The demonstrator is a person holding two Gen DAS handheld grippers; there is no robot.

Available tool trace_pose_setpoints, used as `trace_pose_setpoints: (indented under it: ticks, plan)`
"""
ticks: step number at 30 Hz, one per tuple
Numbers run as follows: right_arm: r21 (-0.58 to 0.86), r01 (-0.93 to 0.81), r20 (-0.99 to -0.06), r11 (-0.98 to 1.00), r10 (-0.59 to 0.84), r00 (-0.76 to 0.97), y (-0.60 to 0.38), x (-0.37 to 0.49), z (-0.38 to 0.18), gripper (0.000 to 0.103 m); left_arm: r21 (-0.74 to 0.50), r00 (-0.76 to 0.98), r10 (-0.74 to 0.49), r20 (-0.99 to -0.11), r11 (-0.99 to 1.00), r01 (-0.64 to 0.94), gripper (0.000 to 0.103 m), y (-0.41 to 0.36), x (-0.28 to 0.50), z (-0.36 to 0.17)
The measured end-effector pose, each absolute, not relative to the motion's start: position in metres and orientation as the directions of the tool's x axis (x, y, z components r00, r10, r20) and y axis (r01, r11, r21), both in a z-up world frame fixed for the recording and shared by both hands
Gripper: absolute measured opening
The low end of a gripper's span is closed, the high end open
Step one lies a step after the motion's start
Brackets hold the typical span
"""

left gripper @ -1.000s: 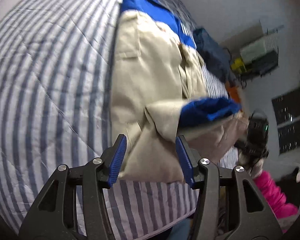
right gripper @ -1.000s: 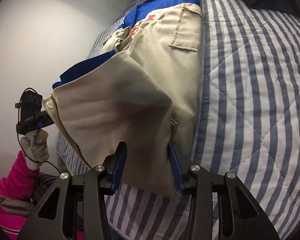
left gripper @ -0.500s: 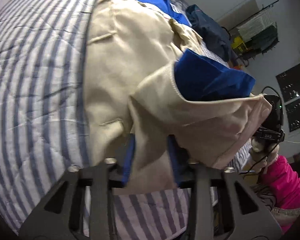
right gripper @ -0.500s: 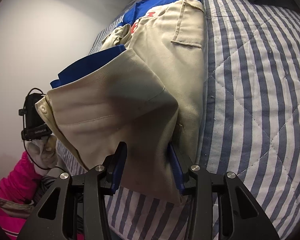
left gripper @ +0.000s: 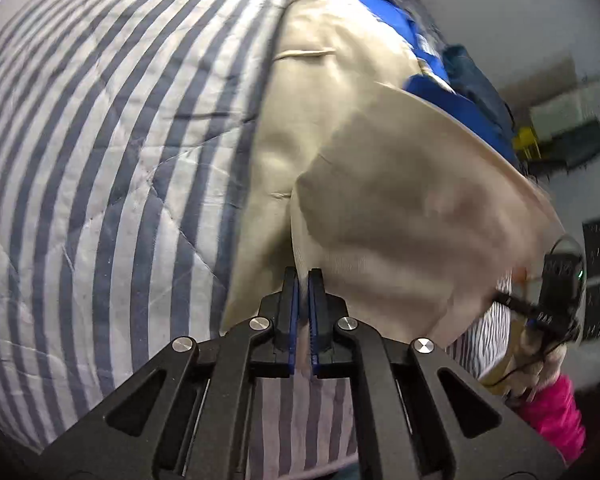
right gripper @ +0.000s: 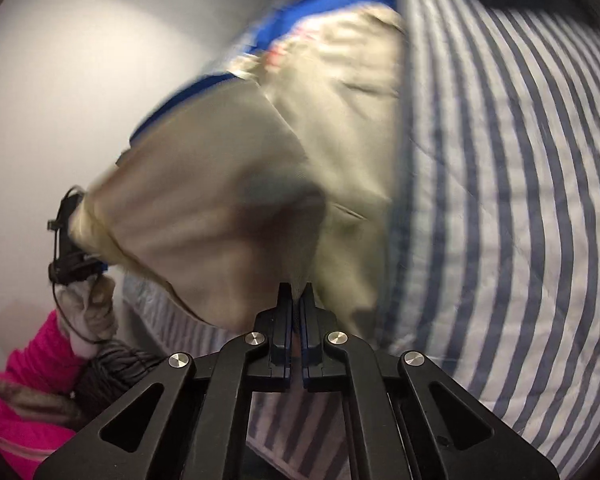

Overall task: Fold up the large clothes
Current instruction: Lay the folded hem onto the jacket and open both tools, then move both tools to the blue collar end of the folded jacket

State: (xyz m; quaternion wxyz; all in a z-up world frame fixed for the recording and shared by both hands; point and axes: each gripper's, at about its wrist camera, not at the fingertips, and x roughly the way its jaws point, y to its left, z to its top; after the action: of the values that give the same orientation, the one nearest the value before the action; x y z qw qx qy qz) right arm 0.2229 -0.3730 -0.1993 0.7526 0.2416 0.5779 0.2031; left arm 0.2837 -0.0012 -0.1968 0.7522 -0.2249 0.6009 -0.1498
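A beige jacket (left gripper: 380, 200) with blue trim lies on the striped quilt (left gripper: 100, 160). Its near flap is lifted and stretched between my two grippers. My left gripper (left gripper: 303, 276) has its jaws closing, and the blue pads pinch one corner of the flap. In the right wrist view the same jacket (right gripper: 240, 220) is blurred. There my right gripper (right gripper: 296, 290) has its jaws closing too, with the pads squeezed on the flap's other corner. Each view shows the other gripper's black body at the flap's far end, half hidden by cloth.
The quilt (right gripper: 520, 160) spreads wide beside the jacket. A dark blue garment (left gripper: 472, 80) lies beyond the jacket. A rack with a yellow item (left gripper: 560, 136) stands by the wall. A gloved hand (right gripper: 88, 304) and pink sleeve (right gripper: 28, 368) are at the bed's near edge.
Both grippers went from open around the jacket's near edge to shut on it. The left gripper dropped in closer, and the flap now hangs taut between them.
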Motion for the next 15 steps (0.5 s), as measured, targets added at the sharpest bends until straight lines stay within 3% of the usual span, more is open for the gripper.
trace_pose_setpoints:
  ticks: [4,7,15]
  plan:
    - [0.573,0.033,-0.797,0.819,0.547,0.255,-0.38,0.229,-0.203,0.007,-0.477,0.264,-0.455,-0.851,0.879,-0.022,0.005,0.001,0.285,-0.184]
    - [0.424,-0.046,-0.854,0.905,0.416,0.313,-0.373,0.225,-0.178,0.008,-0.417,0.322,-0.39,-0.863,0.909,-0.017,0.012,0.002,0.28,-0.167]
    - [0.277,-0.25,-0.793,0.928,0.368,0.486,-0.329,0.223,-0.143,0.008,-0.341,0.412,-0.4,-0.819,0.916,0.211,0.012,-0.049,0.284,-0.134]
